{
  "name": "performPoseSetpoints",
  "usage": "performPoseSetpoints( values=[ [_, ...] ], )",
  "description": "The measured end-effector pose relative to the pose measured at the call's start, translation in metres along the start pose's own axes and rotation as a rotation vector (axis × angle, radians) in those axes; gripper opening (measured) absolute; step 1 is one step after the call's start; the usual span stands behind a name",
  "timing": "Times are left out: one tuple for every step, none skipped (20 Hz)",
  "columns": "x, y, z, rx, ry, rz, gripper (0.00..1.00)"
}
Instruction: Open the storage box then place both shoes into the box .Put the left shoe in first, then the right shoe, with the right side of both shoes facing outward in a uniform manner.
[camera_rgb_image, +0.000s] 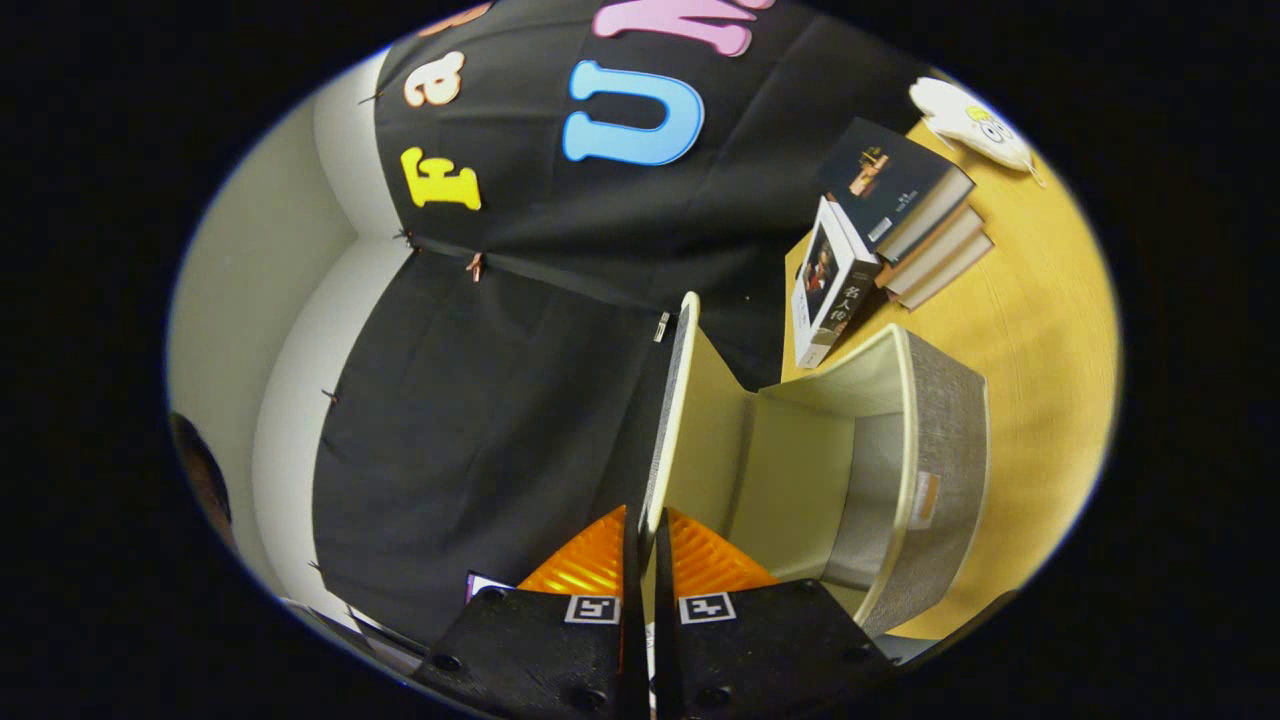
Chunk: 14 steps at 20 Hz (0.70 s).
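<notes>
The view is rolled sideways. A grey fabric storage box (945, 440) with a cream lining sits on the yellow wooden table (1050, 330), its mouth open. Its lid (672, 400) stands raised, edge-on to me, running straight ahead from the fingers. My gripper (646, 540) is shut on the near edge of that lid, with one finger on each face. The inside of the box that I can see holds nothing.
A stack of books (900, 220) lies on the table beyond the box, with one more book (828, 285) leaning against it. A white soft toy (975, 120) rests farther off. The booth's black cloth wall hangs to the left of the lid.
</notes>
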<state>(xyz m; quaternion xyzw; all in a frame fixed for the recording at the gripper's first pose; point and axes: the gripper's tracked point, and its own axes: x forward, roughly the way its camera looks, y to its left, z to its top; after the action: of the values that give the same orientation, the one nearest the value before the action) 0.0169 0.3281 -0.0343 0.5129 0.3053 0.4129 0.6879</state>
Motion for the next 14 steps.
performPoseSetpoints(
  values=[
    [0.007, 0.008, -0.006, -0.052, 0.016, -0.016, 0.07],
    [0.017, 0.014, -0.011, -0.091, 0.035, -0.028, 0.07],
    [0.028, 0.022, -0.016, -0.107, 0.048, -0.028, 0.07],
    [0.039, 0.03, -0.018, -0.103, 0.052, -0.021, 0.07],
    [0.049, 0.037, -0.021, -0.093, 0.056, -0.023, 0.07],
    [0.059, 0.043, -0.022, -0.086, 0.061, -0.023, 0.07],
    [0.067, 0.051, -0.024, -0.083, 0.066, -0.018, 0.07],
    [0.076, 0.054, -0.026, -0.081, 0.072, -0.013, 0.07],
    [0.082, 0.058, -0.03, -0.073, 0.081, -0.009, 0.08],
    [0.086, 0.063, -0.031, -0.066, 0.088, 0.003, 0.09],
    [0.088, 0.065, -0.034, -0.068, 0.095, 0.008, 0.1],
    [0.096, 0.064, -0.037, -0.076, 0.107, 0.006, 0.15],
    [0.096, 0.064, -0.039, -0.079, 0.115, 0.006, 0.21],
    [0.098, 0.065, -0.041, -0.075, 0.122, 0.012, 0.31]
  ],
)
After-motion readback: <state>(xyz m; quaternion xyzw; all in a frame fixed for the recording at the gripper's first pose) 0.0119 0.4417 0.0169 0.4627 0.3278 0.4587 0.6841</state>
